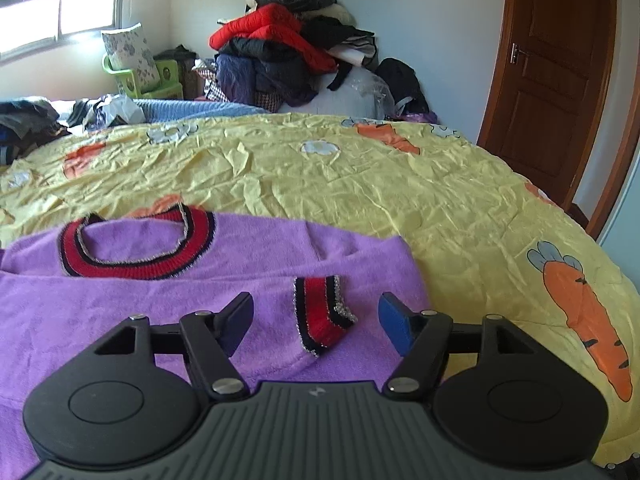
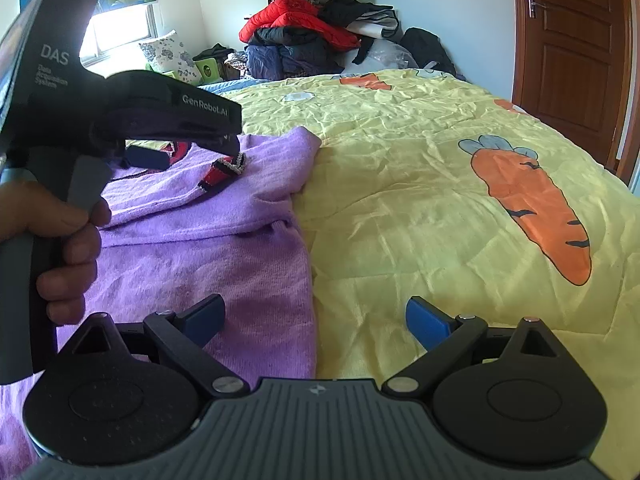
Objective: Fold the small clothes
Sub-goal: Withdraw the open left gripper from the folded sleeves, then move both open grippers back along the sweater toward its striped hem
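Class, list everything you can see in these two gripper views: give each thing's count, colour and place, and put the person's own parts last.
Sweater: one, purple with red-and-black collar and cuffs, flat on the bed's near left.
Bedsheet: one, yellow with orange carrots, covering the bed.
Clothes pile: one, mostly black and red, against the far wall.
Pillow: one, white with grey flowers, under the window.
Door: one, brown wood, on the right.
Left gripper: one, black with blue pads, open over a sleeve cuff.
Right gripper: one, black with blue pads, open at the sweater's right edge.
Left hand: one, gripping the handle.
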